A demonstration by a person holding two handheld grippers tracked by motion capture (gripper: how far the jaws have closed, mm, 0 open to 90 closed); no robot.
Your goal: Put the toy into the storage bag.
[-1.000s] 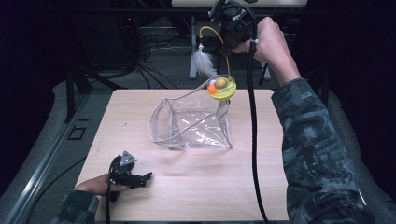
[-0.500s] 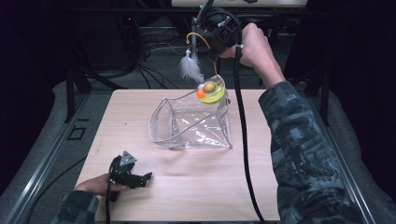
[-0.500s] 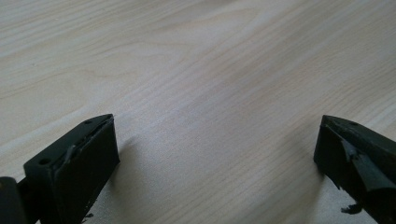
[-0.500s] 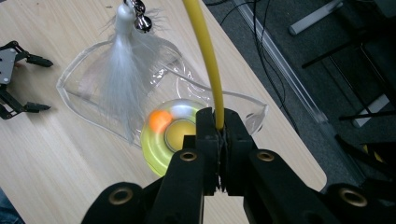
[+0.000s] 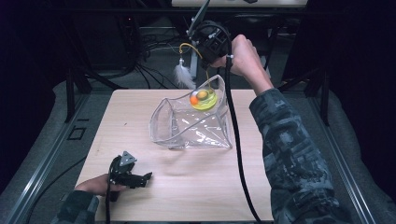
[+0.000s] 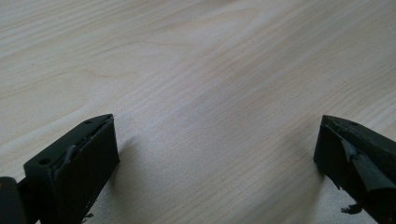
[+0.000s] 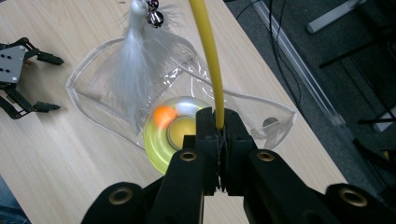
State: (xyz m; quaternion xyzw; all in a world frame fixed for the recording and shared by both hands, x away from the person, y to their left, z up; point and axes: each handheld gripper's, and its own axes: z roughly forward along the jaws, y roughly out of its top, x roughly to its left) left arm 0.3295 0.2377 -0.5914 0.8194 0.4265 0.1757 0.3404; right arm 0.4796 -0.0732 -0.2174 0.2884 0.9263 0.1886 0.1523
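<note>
Two hands: right gripper (image 7: 218, 133) raised, pinching yellow toy wand (image 7: 208, 51); left gripper (image 6: 215, 163) spread, low on table (image 6: 196, 70).

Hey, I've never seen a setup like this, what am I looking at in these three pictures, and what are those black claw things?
A person stands at a wooden table with a hand-held gripper in each hand; there is no robot arm. The high view looks down from above the person's side. The other two pictures come from cameras riding on the grippers, looking along their black fingers.

The left gripper rests low near the table's front edge, and its fingers stand wide apart over bare wood with nothing between them.

The right gripper is raised over the far side, shut on the yellow wand of a cat toy. A white feather with a small bell hangs from the wand, and the toy's round yellow base sits at the mouth of a clear plastic bag lying on the table.
</note>
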